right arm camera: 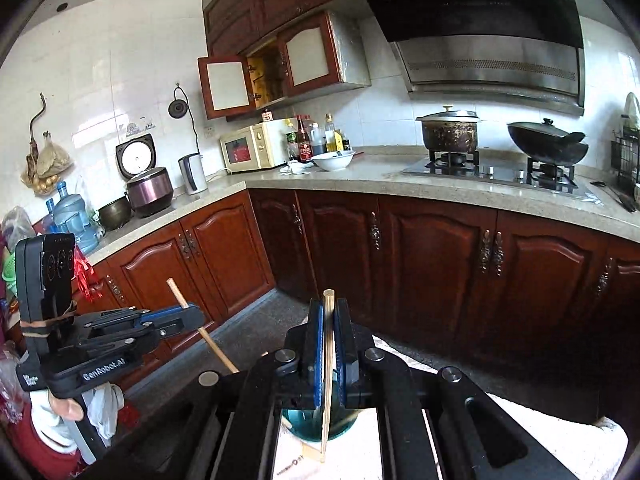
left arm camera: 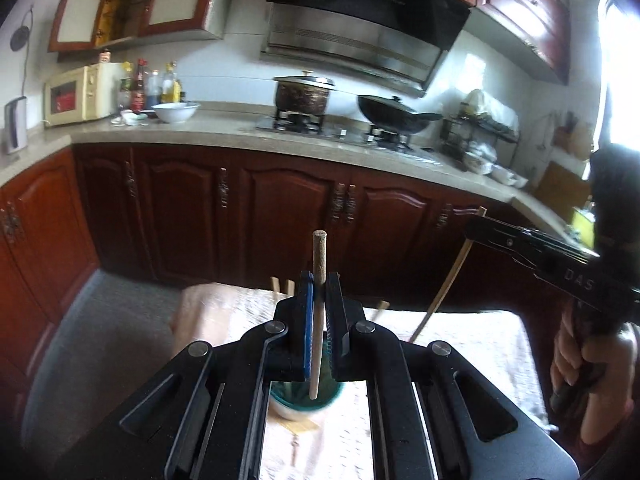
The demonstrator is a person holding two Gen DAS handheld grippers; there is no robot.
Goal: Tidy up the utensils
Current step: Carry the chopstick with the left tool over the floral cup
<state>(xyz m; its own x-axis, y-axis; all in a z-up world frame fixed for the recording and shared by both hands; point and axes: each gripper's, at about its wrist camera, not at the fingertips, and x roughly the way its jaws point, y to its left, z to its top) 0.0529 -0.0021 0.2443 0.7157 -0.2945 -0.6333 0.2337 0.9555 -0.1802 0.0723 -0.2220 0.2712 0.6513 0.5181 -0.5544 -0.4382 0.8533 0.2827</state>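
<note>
The left hand-held gripper (left arm camera: 318, 280) is closed narrowly on one wooden chopstick (left arm camera: 318, 308), which stands nearly upright between the jaws, its thick end above them and its thin end pointing down into the teal cup (left arm camera: 304, 402) directly beneath the fingertips. The right hand-held gripper (right arm camera: 329, 312) is likewise pinched on a second chopstick (right arm camera: 327, 360), also close to vertical; its lower tip appears to pass in front of the cup (right arm camera: 320, 424) and reach the cloth rather than the cup's mouth, though the fisheye view makes that hard to settle.

The coming move turns on one relation: each stick's long axis runs top to bottom, and the cup lies straight below both grippers. Judging from the two views, the left stick is better lined up with the opening, so the left hand seems nearer to letting go; the right one would likely need a small shift first.

Counted: two chopsticks held, one per gripper, and one cup. Beyond the left gripper's tips, about three more stick ends (left arm camera: 280, 285) show at the far edge of the desk (left arm camera: 460, 344), which is covered with a pale cloth. From the left wrist view the right gripper sits off to the right, well apart.
</note>
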